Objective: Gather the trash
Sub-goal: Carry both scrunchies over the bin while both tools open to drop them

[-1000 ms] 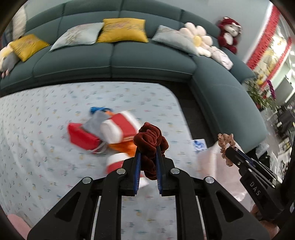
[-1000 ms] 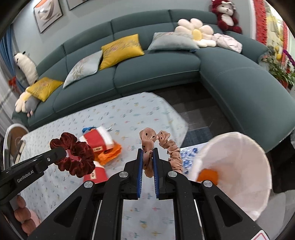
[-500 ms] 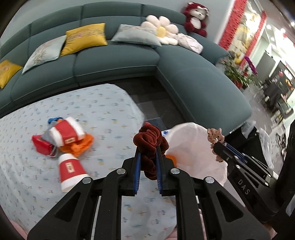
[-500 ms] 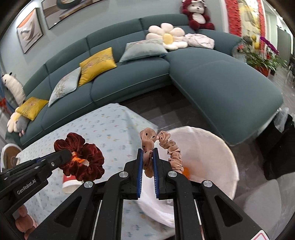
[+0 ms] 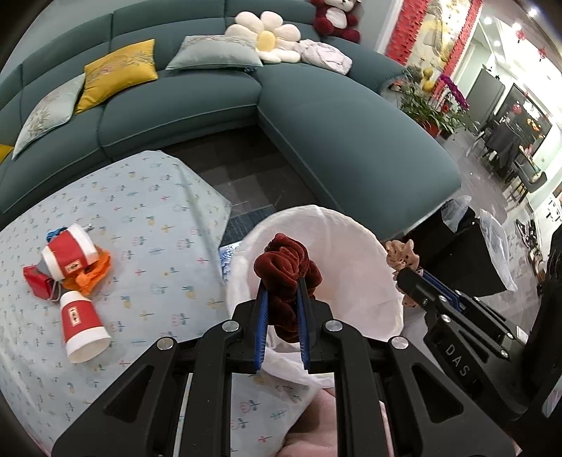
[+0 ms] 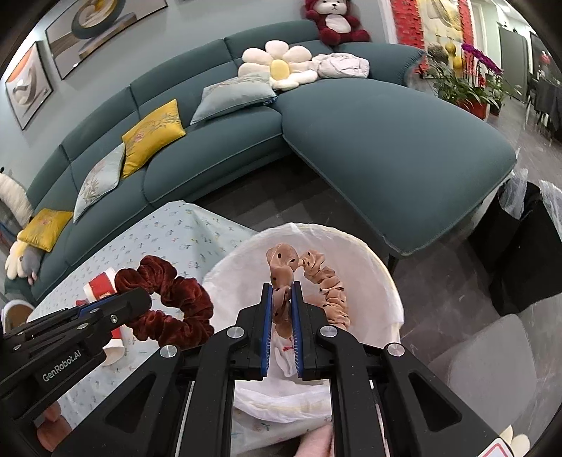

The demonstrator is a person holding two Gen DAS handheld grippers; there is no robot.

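The left gripper is clamped on a dark red velvet scrunchie; the right gripper is clamped on a tan dotted fabric scrunchie. Both have moved from above the patterned tablecloth to over the white-lined bin; release likely follows. Red paper cups remain far left.

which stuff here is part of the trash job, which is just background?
Job:
- red scrunchie in left gripper
- tan scrunchie in right gripper
- white bin
- paper cups and wrappers on table

Background:
- sofa
- cushions
- teddy
- plants
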